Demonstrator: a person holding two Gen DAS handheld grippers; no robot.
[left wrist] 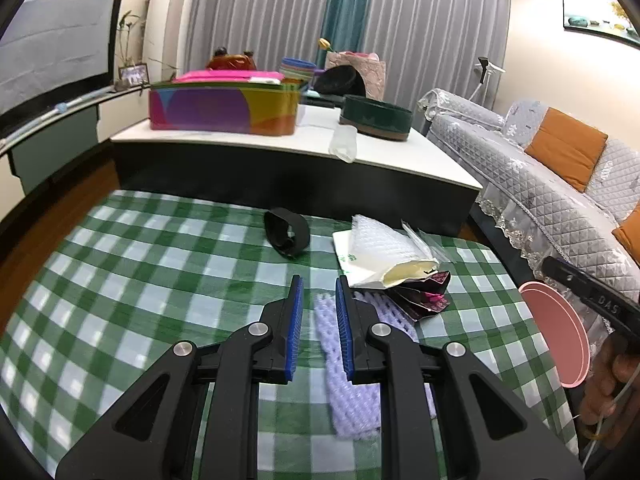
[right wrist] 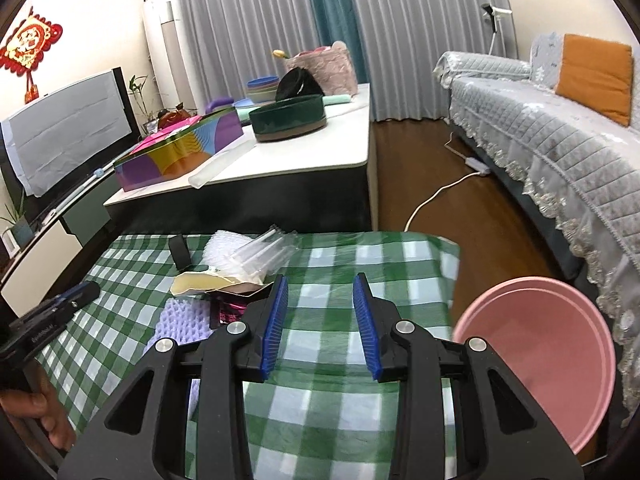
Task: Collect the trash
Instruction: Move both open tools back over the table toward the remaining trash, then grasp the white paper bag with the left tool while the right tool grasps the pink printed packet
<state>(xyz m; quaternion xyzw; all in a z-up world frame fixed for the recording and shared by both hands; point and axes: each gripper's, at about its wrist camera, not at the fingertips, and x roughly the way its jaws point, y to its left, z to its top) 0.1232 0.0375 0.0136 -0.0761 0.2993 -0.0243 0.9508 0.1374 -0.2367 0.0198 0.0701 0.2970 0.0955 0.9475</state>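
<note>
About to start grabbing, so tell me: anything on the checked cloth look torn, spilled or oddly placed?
The padded mailer is ripped open at its near end, yellow lining showing, with a crumpled dark foil wrapper under it. The purple foam net lies partly under the left claw. Nothing spilled.

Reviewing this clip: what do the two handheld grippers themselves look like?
Both the left gripper and right gripper match: black angular linkage arms with silver round pivot bolts, and ribbed blue pads on the inner finger faces. White lettering marks the handle bodies, too blurred to read.
</note>
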